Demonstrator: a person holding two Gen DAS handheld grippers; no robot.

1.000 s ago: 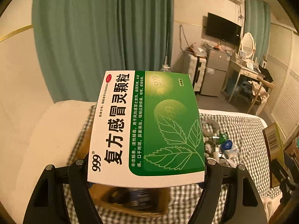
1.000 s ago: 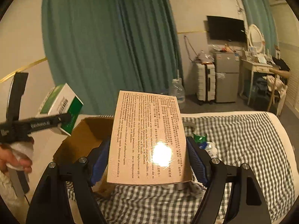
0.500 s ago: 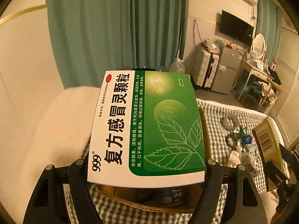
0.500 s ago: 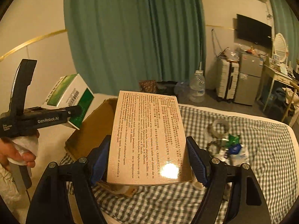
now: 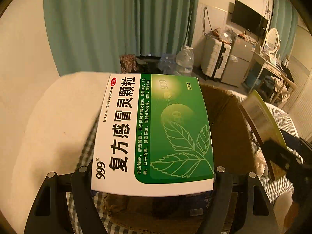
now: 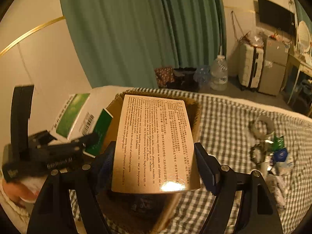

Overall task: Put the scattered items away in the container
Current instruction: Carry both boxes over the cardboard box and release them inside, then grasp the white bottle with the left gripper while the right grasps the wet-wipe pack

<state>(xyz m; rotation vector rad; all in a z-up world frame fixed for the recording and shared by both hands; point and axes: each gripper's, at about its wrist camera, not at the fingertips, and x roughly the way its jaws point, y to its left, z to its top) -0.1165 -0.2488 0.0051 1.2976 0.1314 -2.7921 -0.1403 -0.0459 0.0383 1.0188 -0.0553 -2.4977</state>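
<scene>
Cardboard box [image 6: 195,115] mostly hidden, left fingers [image 5: 85,175] clamp green carton [image 5: 154,128], right fingers [image 6: 204,163] clamp tan carton [image 6: 156,146]

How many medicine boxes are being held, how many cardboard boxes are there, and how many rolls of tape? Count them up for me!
Medicine boxes: 2, the green and white box in the left gripper and the tan box in the right gripper.
Cardboard boxes: 1.
Tape rolls: 1.
Total: 4.
</scene>
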